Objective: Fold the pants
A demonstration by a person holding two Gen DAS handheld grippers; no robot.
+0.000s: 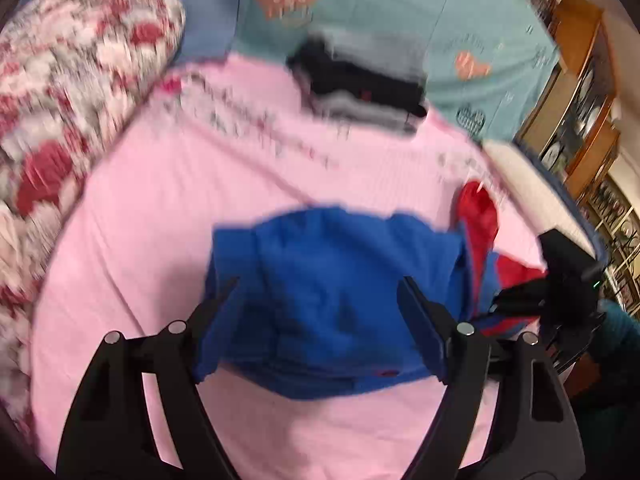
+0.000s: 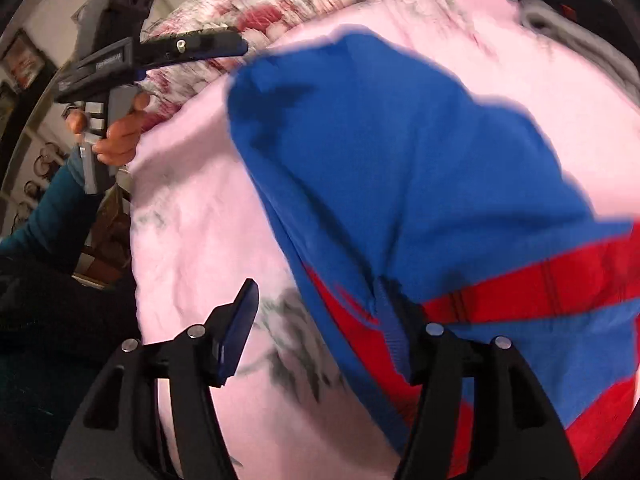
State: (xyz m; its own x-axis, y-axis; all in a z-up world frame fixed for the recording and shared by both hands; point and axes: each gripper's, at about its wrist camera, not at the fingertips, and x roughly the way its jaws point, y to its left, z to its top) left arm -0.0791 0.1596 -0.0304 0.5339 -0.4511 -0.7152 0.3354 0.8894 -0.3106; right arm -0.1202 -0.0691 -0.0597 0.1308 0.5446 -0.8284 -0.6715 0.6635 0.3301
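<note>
Blue pants with red panels [image 1: 320, 280] lie bunched on a pink bedsheet [image 1: 160, 220]. My left gripper [image 1: 316, 292] hovers over their blue part, open, jaws wide on either side of the cloth and holding nothing. In the right wrist view the pants [image 2: 400, 160] fill the middle and right. My right gripper [image 2: 320, 296] is open at their red and blue edge. Its right finger [image 2: 400, 320] is partly covered by a blue fold, and the left finger [image 2: 240, 320] stands over bare sheet. A hand [image 2: 120, 132] holds the left gripper [image 2: 192, 46] at top left.
A red and white floral quilt [image 1: 60, 100] runs along the left of the bed. Folded dark and grey clothes [image 1: 360, 84] are stacked at the far side, on a teal sheet with hearts [image 1: 460, 20]. Wooden shelves [image 1: 580, 100] stand to the right, past the bed's edge.
</note>
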